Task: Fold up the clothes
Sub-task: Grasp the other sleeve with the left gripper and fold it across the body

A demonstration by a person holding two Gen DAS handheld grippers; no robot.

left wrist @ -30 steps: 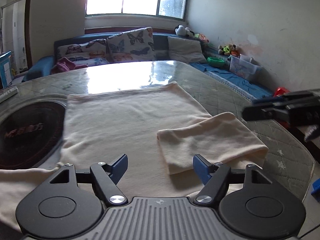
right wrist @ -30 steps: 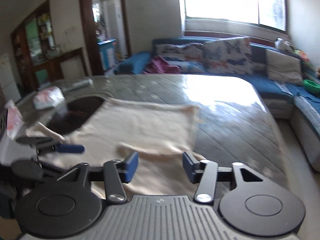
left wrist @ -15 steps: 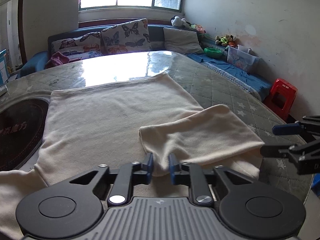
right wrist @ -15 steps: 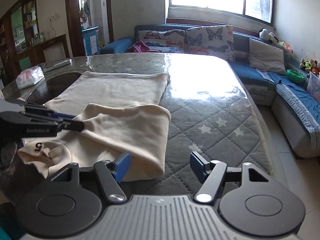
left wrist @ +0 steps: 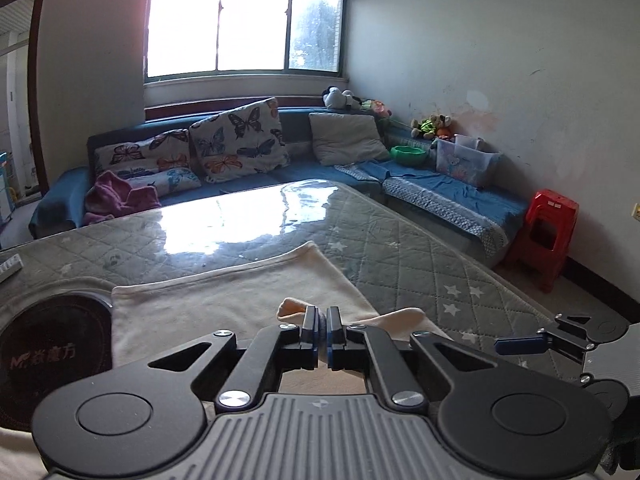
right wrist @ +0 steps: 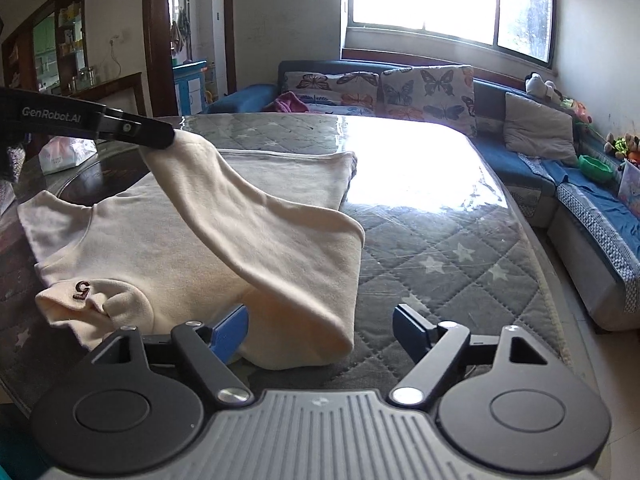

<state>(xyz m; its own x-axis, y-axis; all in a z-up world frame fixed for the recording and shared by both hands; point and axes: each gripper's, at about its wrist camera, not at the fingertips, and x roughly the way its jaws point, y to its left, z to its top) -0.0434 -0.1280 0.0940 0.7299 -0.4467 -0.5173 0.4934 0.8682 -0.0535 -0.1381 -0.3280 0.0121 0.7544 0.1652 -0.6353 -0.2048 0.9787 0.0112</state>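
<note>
The left tool (left wrist: pixel 322 330) is clamped on the shirt's sleeve (right wrist: pixel 256 216), lifting it above the shirt (right wrist: pixel 132 248) spread on the counter (right wrist: pixel 440 248). The right tool (right wrist: pixel 320 330) waits, fingers apart. Next, I'd say: carry the sleeve across the body and lay it flat.

Looked like someone's living room: blue corner sofa (left wrist: pixel 304 168) with butterfly cushions (left wrist: pixel 240 140), stuffed toys (left wrist: pixel 432 126), red plastic stool (left wrist: pixel 546 236), big window (left wrist: pixel 244 28).
</note>
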